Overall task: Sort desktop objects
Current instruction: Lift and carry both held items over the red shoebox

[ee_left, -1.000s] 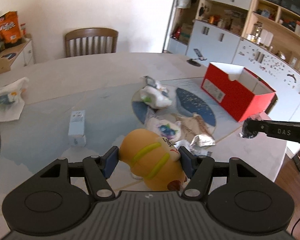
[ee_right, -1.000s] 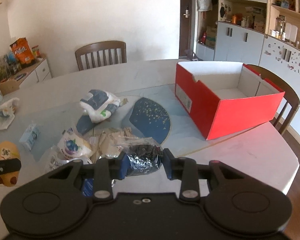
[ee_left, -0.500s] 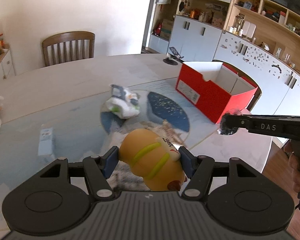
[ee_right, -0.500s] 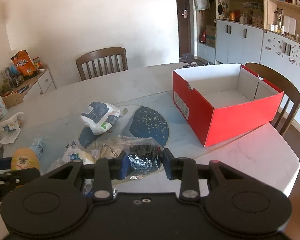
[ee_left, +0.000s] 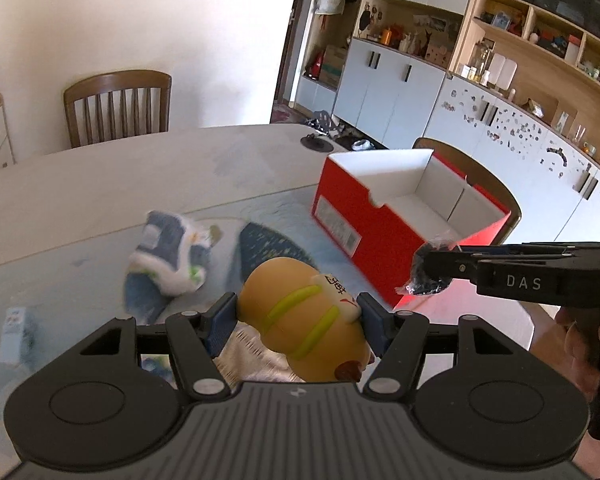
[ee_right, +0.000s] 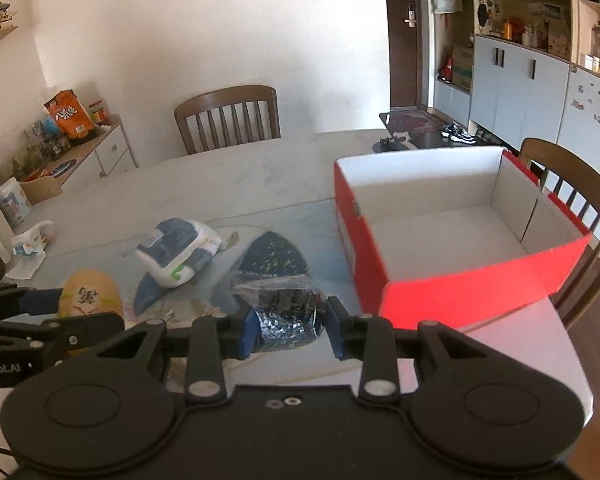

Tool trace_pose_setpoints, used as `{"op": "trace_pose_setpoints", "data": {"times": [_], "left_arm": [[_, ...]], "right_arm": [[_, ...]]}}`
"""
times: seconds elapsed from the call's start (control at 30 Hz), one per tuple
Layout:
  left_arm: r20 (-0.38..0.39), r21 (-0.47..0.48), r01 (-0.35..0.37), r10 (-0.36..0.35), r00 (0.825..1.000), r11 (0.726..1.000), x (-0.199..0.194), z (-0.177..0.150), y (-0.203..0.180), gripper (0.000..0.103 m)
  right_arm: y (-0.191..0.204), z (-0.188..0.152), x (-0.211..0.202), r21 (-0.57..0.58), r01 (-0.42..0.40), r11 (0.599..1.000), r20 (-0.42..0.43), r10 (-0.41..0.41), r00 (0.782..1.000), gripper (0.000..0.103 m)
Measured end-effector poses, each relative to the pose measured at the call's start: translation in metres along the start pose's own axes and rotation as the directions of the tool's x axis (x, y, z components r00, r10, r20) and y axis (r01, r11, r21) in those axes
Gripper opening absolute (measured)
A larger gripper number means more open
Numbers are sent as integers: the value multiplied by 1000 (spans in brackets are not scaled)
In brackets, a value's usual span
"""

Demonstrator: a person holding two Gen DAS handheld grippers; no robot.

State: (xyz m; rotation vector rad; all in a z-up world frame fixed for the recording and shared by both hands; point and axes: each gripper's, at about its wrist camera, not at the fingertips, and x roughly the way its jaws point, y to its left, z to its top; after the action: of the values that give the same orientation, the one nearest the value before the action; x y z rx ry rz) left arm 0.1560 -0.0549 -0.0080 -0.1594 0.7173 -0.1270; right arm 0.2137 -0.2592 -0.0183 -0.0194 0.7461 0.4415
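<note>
**Sunlit dining room with cabinets along one wall**

A plain white wall (ee_right: 220,40) is standing behind a pale round table (ee_left: 140,168), and a slatted wooden chair (ee_left: 118,108) is sitting at its far side. A second wooden chair (ee_right: 572,184) is waiting at the right. Pale grey cabinets (ee_left: 388,96) under open wooden shelves (ee_left: 540,40) are lining the right side. A dark door (ee_right: 404,32) is showing beyond. Daylight is falling brightly across the tabletop.
</note>
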Motion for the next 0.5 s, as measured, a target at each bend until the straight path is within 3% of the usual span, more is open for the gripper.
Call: {"op": "trace_pose_setpoints", "data": {"times": [0.5], "left_arm": [[-2, 44, 27, -27, 1000, 999, 55, 44, -68, 64]], "right_arm": [[-81, 40, 10, -5, -39, 999, 22, 39, 999, 34]]}}
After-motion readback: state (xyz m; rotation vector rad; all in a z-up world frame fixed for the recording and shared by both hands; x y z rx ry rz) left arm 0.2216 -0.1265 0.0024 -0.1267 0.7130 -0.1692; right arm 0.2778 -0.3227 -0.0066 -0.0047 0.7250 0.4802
